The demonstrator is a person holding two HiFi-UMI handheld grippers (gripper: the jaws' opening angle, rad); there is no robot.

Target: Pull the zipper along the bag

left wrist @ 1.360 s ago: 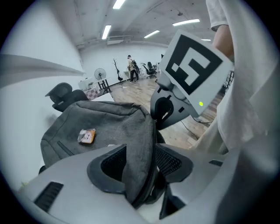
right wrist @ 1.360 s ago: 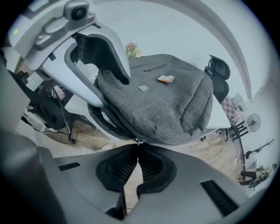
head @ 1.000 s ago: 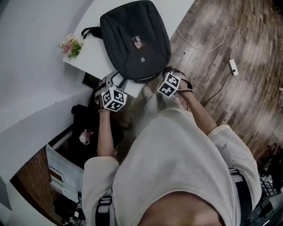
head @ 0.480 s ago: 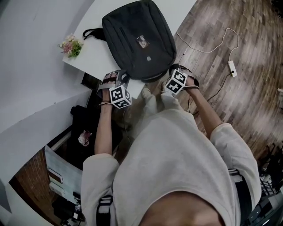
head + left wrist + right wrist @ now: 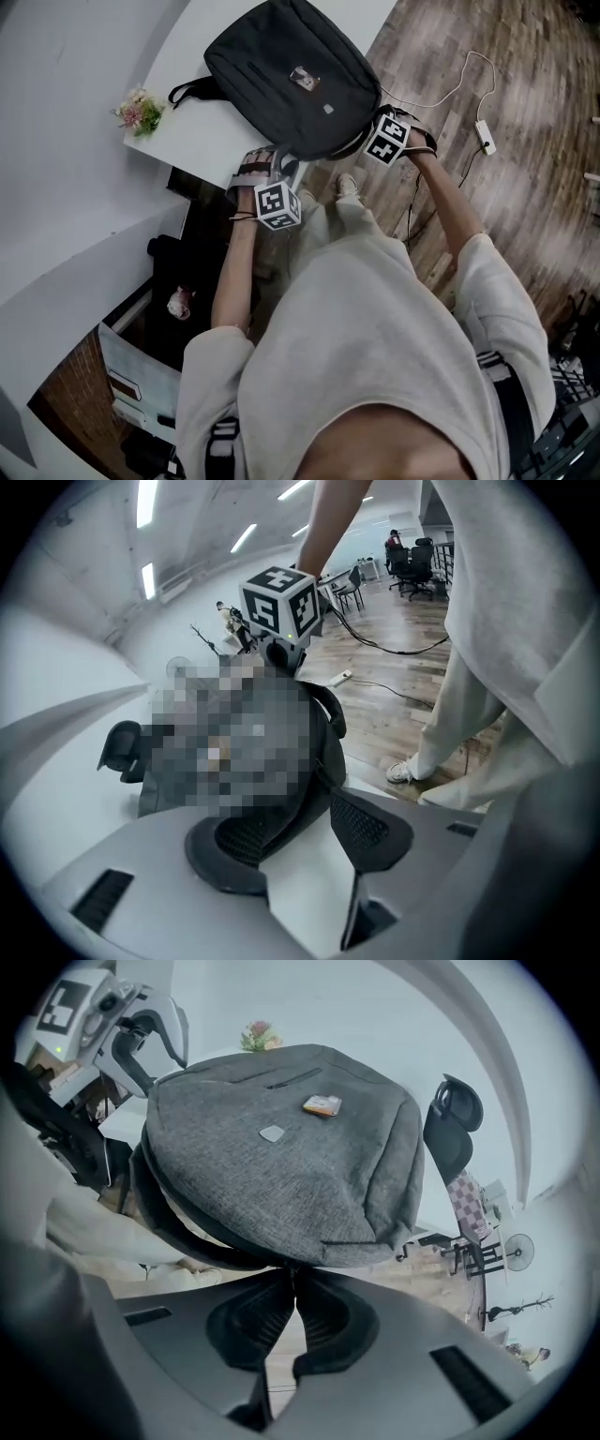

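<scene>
A dark grey backpack [image 5: 291, 80] lies flat on the white table [image 5: 202, 131], its bottom edge towards me. My right gripper [image 5: 368, 147] sits at the bag's near right corner. In the right gripper view the backpack [image 5: 281, 1147] fills the middle, and the right gripper [image 5: 293, 1283] is shut, its pads pinched together on the small zipper pull at the bag's rim. My left gripper [image 5: 272, 165] is at the bag's near left edge. In the left gripper view the left gripper [image 5: 305, 832] has its jaws opening; the backpack's edge [image 5: 323, 761] lies by the left pad, not pressed.
A small bunch of flowers [image 5: 138, 111] stands at the table's left corner. A white cable with a power strip [image 5: 485, 136] lies on the wood floor to the right. Dark clutter [image 5: 173, 253] sits under the table's near side. An office chair [image 5: 450, 1129] stands beyond the bag.
My right gripper has travelled right and away from me along the bag's bottom edge. The left gripper has followed to the right, and the bag has turned slightly on the table.
</scene>
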